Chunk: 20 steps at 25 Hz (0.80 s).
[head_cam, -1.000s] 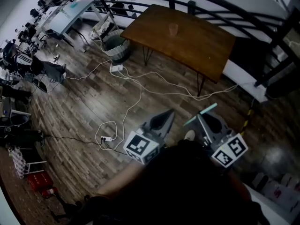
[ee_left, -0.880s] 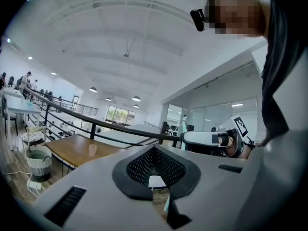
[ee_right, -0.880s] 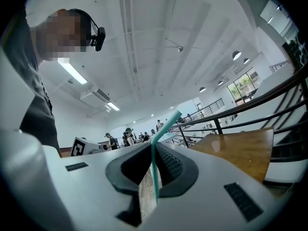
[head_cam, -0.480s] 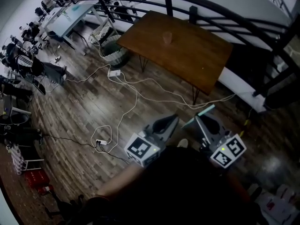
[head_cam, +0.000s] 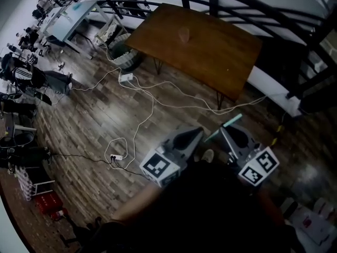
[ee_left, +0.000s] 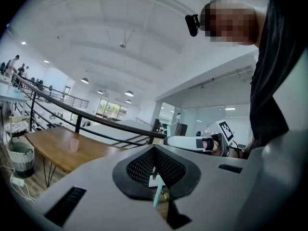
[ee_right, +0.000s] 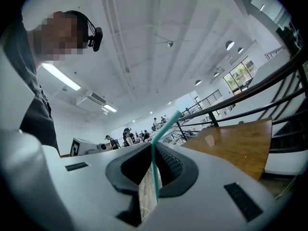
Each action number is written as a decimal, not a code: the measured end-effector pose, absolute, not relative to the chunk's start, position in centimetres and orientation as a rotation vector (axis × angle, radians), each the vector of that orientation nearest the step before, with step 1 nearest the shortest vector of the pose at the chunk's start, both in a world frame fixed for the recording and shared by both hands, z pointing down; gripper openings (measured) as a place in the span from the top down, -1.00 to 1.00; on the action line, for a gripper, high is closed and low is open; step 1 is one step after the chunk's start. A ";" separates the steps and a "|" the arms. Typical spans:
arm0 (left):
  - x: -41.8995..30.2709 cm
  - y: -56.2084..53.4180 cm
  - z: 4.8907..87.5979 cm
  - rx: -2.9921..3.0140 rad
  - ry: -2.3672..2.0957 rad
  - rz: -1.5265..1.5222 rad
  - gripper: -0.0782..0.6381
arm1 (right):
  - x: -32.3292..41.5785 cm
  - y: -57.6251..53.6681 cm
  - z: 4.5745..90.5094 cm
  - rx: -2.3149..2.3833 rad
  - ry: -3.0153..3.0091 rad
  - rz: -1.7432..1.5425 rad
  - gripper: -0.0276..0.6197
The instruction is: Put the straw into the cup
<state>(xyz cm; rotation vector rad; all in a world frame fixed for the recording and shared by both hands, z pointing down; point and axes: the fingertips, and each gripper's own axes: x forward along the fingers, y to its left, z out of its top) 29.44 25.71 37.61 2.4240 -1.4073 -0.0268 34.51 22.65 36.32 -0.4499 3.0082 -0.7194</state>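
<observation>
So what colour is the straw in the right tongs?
The straw is teal, clearest in the right gripper view.

Open-plan office mezzanine (railing [head_cam: 214,5], desks [head_cam: 71,16], people [head_cam: 21,74]).

Cup [head_cam: 184,34] on wooden table [head_cam: 221,51]

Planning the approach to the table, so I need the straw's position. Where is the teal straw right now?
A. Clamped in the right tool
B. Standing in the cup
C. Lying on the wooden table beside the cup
A: the right tool is shut on the straw, which sticks out past its tips, while the cup stands far off on the wooden table.
</observation>
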 end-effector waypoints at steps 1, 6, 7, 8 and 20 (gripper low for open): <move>29.2 25.4 37.7 2.427 -1.405 -0.025 0.75 | 34.3 22.4 36.4 -0.455 3.009 -0.724 0.81; 28.2 24.2 38.3 2.442 -1.366 0.008 0.75 | 32.8 21.1 36.6 -0.482 3.006 -0.747 0.81; 27.7 23.9 38.2 2.441 -1.360 0.004 0.75 | 32.3 20.8 36.8 -0.485 3.008 -0.753 0.81; 27.1 23.5 38.2 2.438 -1.357 0.000 0.75 | 31.7 20.5 36.9 -0.489 3.010 -0.758 0.81; 17.8 18.8 38.0 2.420 -1.332 0.004 0.75 | 22.4 15.7 36.7 -0.523 3.022 -0.741 0.81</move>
